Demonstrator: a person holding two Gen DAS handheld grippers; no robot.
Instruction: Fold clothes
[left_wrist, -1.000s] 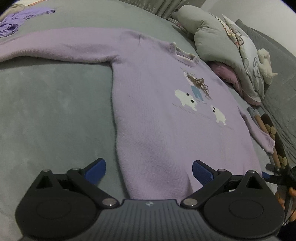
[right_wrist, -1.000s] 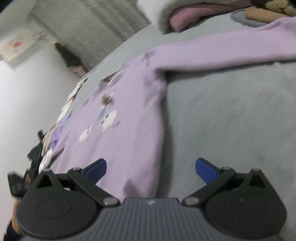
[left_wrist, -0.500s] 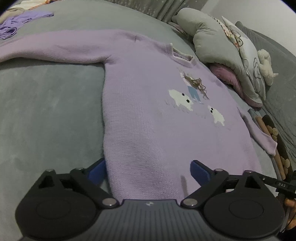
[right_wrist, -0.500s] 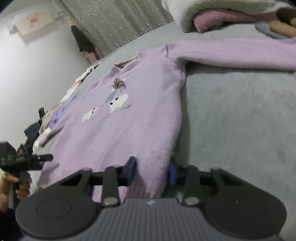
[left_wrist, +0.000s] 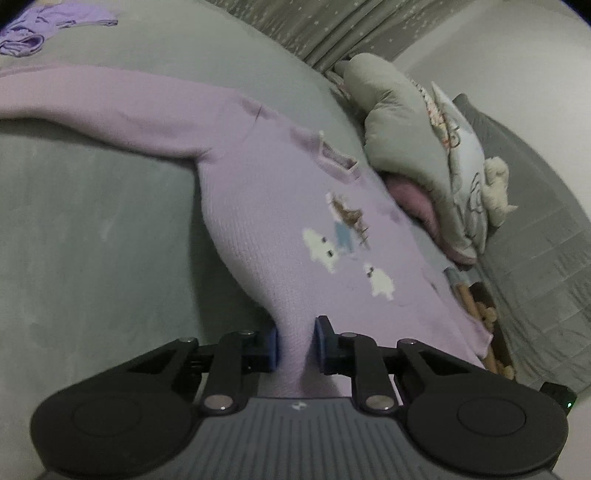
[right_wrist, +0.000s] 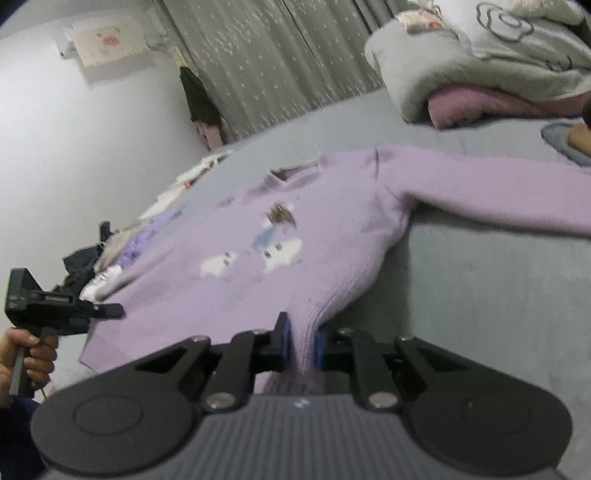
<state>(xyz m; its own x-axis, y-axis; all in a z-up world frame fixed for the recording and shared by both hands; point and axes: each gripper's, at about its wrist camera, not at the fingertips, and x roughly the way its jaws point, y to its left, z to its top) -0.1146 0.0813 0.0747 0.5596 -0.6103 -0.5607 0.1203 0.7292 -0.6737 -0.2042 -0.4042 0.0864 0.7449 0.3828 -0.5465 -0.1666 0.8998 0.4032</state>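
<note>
Both grippers, left and right, have just closed their jaws on the lilac sweater's hem.

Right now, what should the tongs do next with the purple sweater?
Probably carry the hem up toward the collar. Both the left tongs and right tongs are pinching the purple sweater at its bottom edge, with the sleeves spread flat.
</note>
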